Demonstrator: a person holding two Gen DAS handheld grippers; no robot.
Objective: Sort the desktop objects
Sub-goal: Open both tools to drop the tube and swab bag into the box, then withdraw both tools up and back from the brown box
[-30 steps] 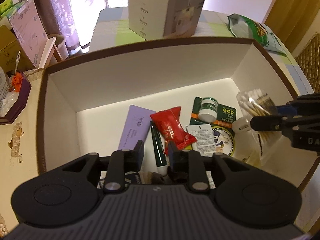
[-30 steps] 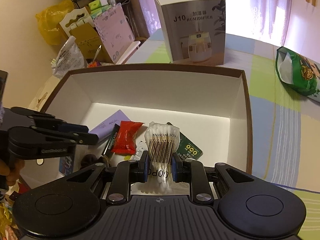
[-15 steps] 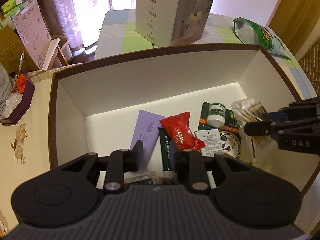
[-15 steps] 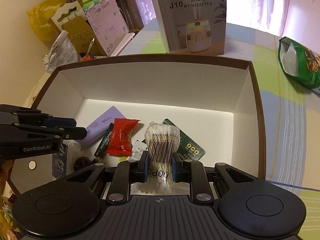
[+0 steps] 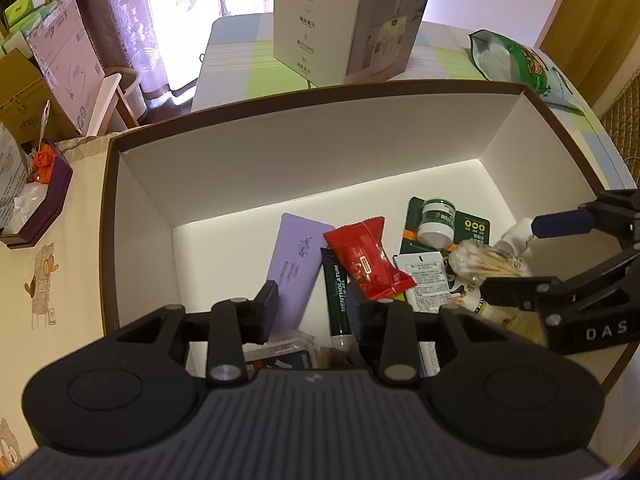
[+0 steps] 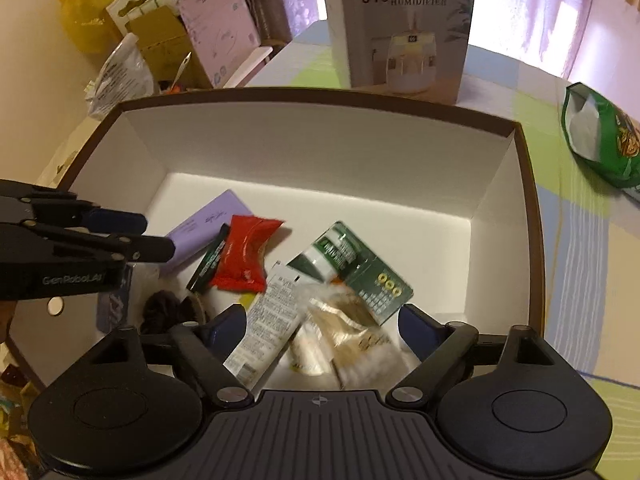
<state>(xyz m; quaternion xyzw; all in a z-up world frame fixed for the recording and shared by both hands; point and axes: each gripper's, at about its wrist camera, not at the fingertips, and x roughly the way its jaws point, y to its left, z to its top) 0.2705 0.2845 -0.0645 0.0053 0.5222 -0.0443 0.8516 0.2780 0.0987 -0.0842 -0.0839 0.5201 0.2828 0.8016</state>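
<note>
Hanging over the near end of the storage box, the right claw stands wide open with nothing held; the bag of cotton swabs lies blurred on the box floor between its spread fingers. The left claw is likewise parted and empty above the near-left floor, over the lower end of the green Mentholatum tube. Just beyond, a white sachet lies beside the swabs, and a red snack packet rests across the tube's upper end. A lilac flat pack sits to the left of the tube, touching it. Farther in, a green-lidded jar lies on a dark green card. A dark fabric item sits near the left wall; its nature cannot be determined. Beyond the box, on the desk, a humidifier carton stands upright, with a green snack bag well apart to its right.
</note>
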